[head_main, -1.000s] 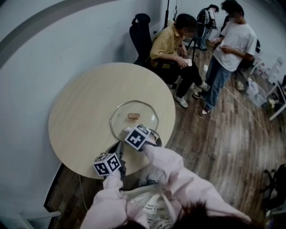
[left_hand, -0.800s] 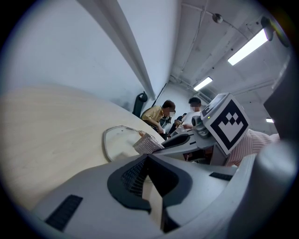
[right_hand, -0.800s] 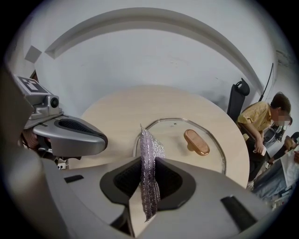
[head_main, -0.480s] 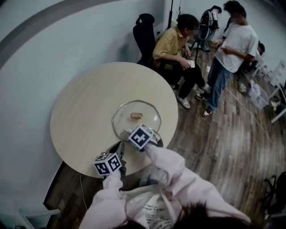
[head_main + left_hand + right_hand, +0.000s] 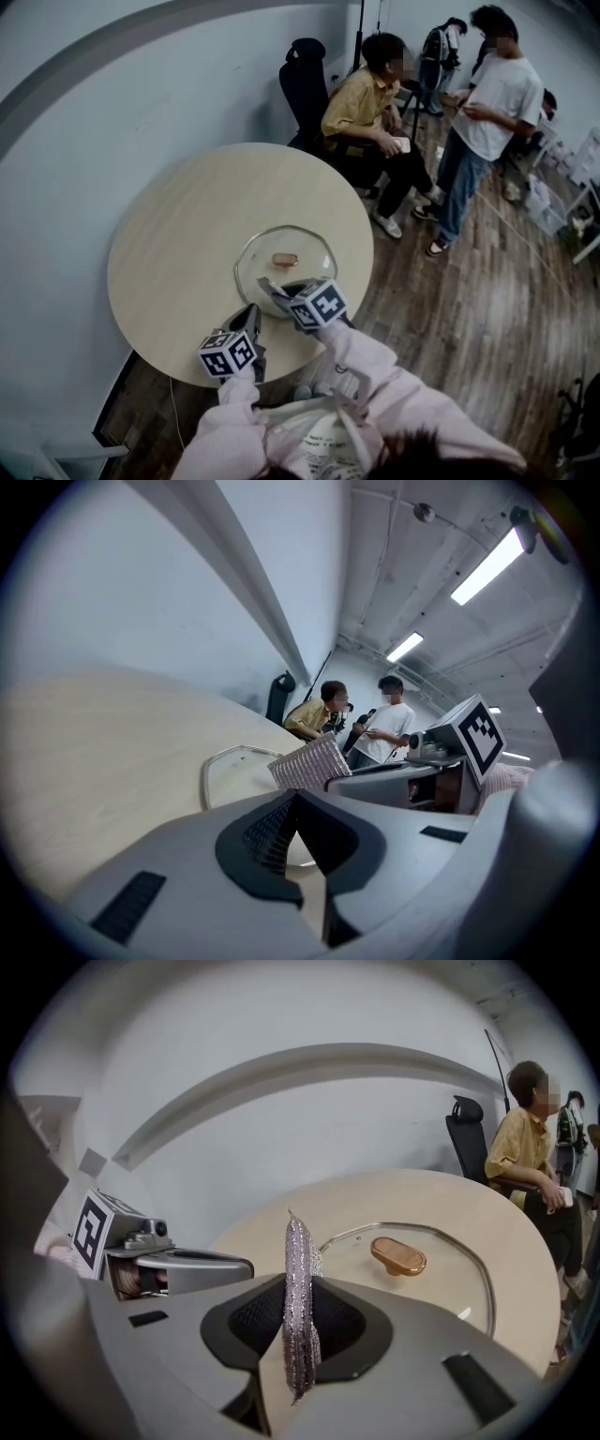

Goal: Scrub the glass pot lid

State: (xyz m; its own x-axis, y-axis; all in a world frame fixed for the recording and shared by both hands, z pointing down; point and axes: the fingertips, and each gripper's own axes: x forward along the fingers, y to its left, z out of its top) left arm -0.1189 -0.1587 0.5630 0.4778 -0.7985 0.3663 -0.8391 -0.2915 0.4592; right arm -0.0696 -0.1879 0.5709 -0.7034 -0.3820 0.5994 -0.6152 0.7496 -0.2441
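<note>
The glass pot lid [image 5: 300, 272] with its brown knob [image 5: 285, 259] lies flat on the round wooden table [image 5: 178, 234], near the table's front right edge. My right gripper [image 5: 279, 292] hangs over the lid's near rim, shut on a silver scouring pad [image 5: 270, 288]. In the right gripper view the pad [image 5: 298, 1307] stands on edge between the jaws, with the lid [image 5: 441, 1288] and knob [image 5: 397, 1255] just beyond. My left gripper [image 5: 253, 319] sits shut and empty at the table's near edge, short of the lid [image 5: 230, 761].
A person in a yellow shirt [image 5: 366, 103] sits by a black chair [image 5: 305, 70] behind the table. Another person in a white shirt [image 5: 487, 98] stands on the wooden floor [image 5: 487, 309] to the right. A grey wall [image 5: 112, 103] curves behind the table.
My right gripper has drawn back with the pad from over the lid's near part to its near right rim. The left gripper has hardly moved.
</note>
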